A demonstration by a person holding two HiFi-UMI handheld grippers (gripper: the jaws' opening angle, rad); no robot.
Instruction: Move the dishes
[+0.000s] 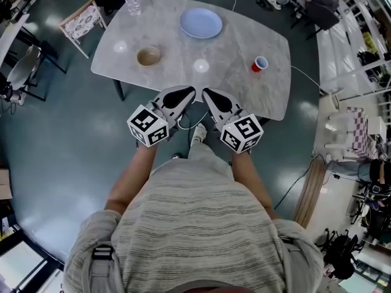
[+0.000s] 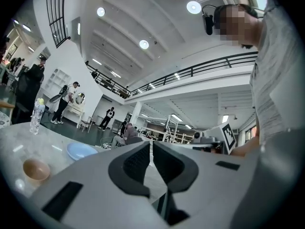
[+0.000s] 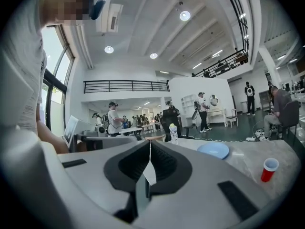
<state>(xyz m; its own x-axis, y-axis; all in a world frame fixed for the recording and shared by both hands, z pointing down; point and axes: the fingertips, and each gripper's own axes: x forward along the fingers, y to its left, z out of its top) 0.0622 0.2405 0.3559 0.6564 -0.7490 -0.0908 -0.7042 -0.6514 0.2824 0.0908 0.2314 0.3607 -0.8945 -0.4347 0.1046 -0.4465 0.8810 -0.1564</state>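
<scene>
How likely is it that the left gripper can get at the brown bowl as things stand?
Probably yes: the brown bowl sits alone on the table ahead of the left gripper, with only bare tabletop between them. Its jaws are closed, so they must open first.

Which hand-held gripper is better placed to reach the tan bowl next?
Left, I'd say: the left hand-held gripper is nearer the tan bowl; the right hand-held gripper sits closer to the red cup.

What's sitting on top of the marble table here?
A blue plate, a brown bowl, a red cup and a bottle stand on the table. The left gripper and right gripper hide a bit of its near edge.
</scene>
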